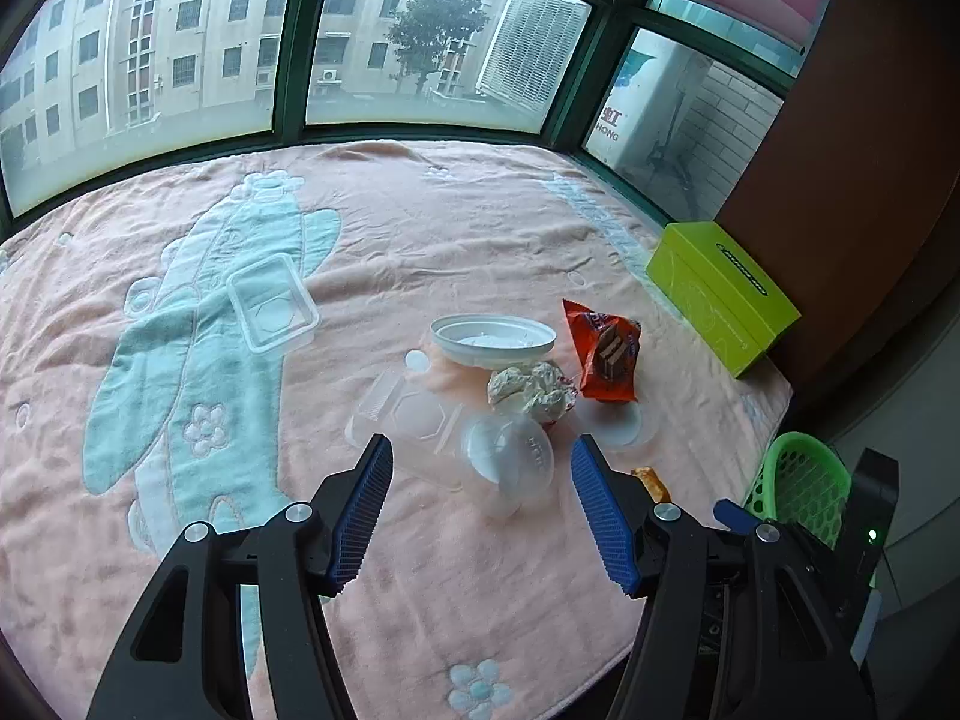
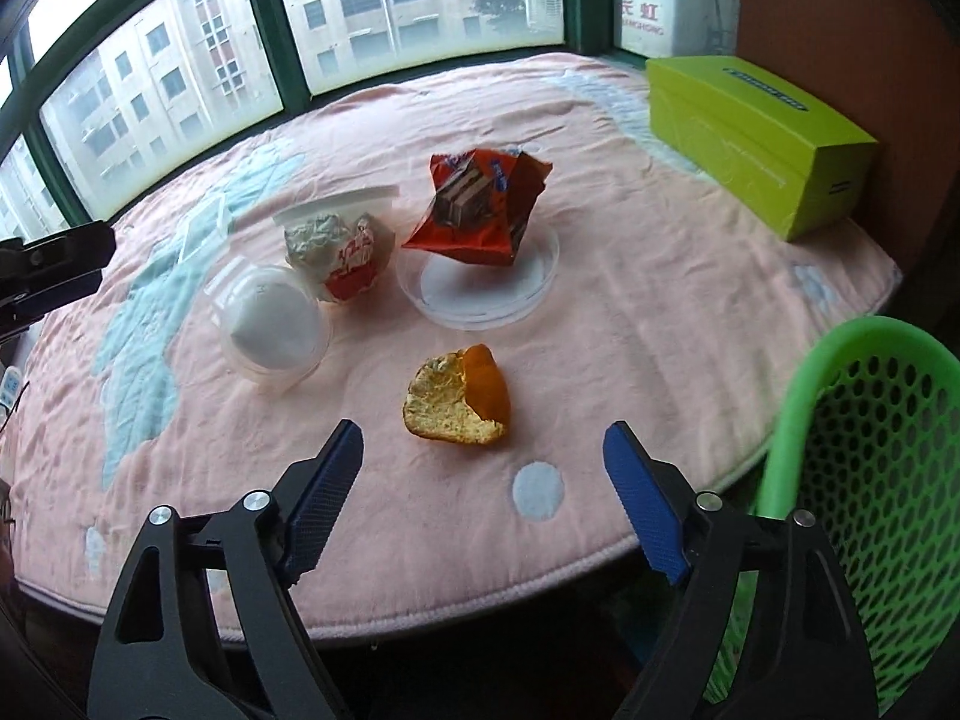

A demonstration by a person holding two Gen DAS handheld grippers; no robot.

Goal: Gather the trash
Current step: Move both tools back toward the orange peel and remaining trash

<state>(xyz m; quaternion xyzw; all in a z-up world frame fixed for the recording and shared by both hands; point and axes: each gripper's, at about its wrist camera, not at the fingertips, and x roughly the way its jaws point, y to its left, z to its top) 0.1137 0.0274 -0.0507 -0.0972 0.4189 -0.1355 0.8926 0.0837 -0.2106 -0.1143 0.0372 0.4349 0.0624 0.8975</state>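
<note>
The right gripper (image 2: 483, 450) hangs wide and empty just short of the torn orange peel (image 2: 457, 397), probably lined up to straddle it. The green perforated plastic basket (image 2: 870, 480) waits right of the peel. The left gripper (image 1: 482, 462), also apart and empty, frames the clear plastic cup (image 1: 510, 462) left of the peel.

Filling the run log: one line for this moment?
left gripper: open, over clear cup | right gripper: open, nearing orange peel | green basket: table edge

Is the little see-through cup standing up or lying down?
Lying down. The clear cup rests on its side on the pink blanket, its round opening facing the right-wrist camera.
</note>
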